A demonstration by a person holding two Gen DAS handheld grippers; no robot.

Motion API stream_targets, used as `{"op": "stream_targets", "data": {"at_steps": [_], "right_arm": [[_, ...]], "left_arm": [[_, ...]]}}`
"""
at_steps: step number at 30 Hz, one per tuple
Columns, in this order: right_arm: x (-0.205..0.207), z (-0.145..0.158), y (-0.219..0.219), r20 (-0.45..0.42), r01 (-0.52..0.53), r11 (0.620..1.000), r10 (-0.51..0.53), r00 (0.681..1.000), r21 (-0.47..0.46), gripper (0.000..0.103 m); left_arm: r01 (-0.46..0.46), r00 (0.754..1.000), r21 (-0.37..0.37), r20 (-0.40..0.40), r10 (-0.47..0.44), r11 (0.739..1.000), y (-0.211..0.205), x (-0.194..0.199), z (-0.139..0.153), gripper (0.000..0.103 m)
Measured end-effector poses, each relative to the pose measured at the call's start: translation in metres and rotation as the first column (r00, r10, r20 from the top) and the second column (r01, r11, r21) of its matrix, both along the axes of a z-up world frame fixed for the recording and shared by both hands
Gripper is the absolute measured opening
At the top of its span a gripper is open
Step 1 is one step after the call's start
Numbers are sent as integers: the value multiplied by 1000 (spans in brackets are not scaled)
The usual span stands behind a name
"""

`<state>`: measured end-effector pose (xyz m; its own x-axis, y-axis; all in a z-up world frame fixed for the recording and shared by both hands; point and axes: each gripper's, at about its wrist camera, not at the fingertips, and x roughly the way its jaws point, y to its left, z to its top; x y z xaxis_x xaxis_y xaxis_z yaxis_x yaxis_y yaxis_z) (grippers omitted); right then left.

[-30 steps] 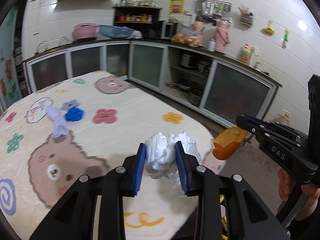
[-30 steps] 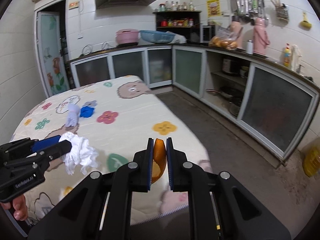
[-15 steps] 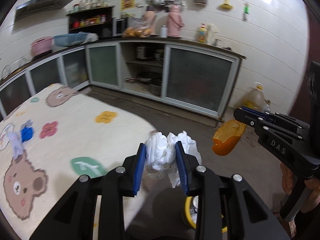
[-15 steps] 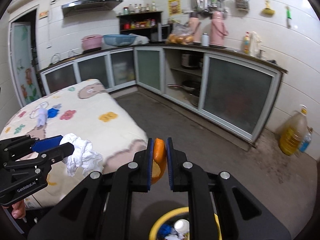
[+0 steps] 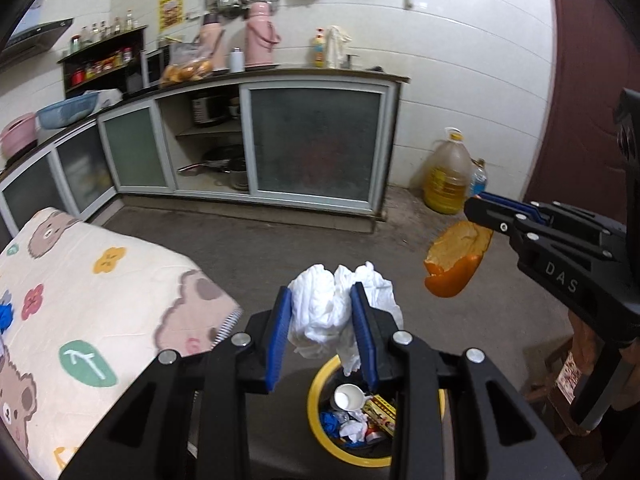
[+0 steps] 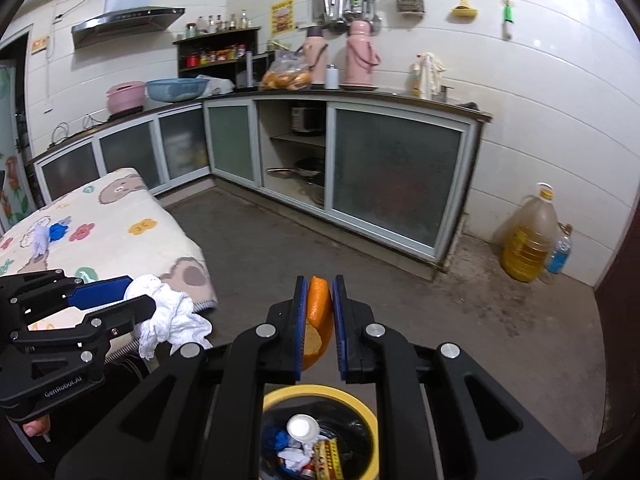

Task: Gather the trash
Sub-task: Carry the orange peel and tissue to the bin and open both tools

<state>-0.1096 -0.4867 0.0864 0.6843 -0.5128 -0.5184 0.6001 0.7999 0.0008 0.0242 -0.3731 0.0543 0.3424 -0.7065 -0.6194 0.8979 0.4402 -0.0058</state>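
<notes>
Above yellow bin [image 6: 370, 412], tissue [image 5: 324, 312], orange peel [image 6: 318, 312] gripped

I see the worktop [image 6: 120, 216] to my left, draped in a cream cloth printed with bears and flowers. Far along it lie a blue scrap [image 6: 59, 231] and a pale lilac one [image 6: 39, 240], touching each other. The grey concrete floor [image 6: 280, 248] spreads to the right of it. Near me on the floor stands a yellow-rimmed bin [image 6: 362, 406] holding mixed rubbish. Far right, against the tiled wall, a big jug of yellow oil [image 6: 528, 240] and a small blue bottle [image 6: 560, 252] stand just beside one another.
</notes>
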Motion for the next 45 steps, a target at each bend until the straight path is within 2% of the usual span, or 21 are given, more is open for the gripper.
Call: {"op": "stream_targets", "data": {"at_steps": [7, 13, 24, 30, 33, 34, 37, 38, 39, 41, 45], "right_arm": [[-30, -25, -7, -37, 45, 999, -44, 998, 22, 12], [-44, -68, -14, -100, 78, 992, -69, 993, 96, 12], [-34, -137, -16, -214, 92, 975, -47, 976, 203, 12], [-27, -150, -9, -236, 77, 970, -21, 972, 232, 12], [-25, -155, -11, -245, 77, 964, -13, 969, 254, 13], [-24, -156, -14, -248, 77, 962, -10, 969, 263, 13], [-23, -160, -17, -263, 88, 957, -13, 965, 278, 15], [-23, -161, -18, -273, 101, 957, -24, 962, 273, 22], [-23, -163, -20, -286, 112, 956, -31, 958, 271, 39], [-28, -166, -24, -281, 131, 947, -46, 959, 294, 61], [-33, -167, -28, -293, 151, 945, -62, 954, 290, 60]], "left_arm": [[74, 997, 59, -20, -73, 996, -24, -27, -26, 29], [112, 993, 128, -54, -106, 985, -39, -40, -58, 29], [111, 987, 253, -142, -77, 961, -54, -40, -114, 29], [118, 982, 298, -176, -66, 947, -58, -41, -135, 29], [114, 981, 302, -182, -60, 947, -57, -40, -136, 31], [112, 981, 302, -187, -56, 947, -58, -39, -136, 33], [91, 980, 296, -197, -32, 951, -57, -35, -135, 54], [84, 980, 293, -197, -26, 952, -55, -34, -135, 68], [76, 979, 285, -202, -18, 956, -53, -33, -134, 80], [49, 978, 272, -210, 10, 961, -50, -29, -131, 90], [15, 974, 277, -220, 48, 961, -46, -21, -128, 92]]}}
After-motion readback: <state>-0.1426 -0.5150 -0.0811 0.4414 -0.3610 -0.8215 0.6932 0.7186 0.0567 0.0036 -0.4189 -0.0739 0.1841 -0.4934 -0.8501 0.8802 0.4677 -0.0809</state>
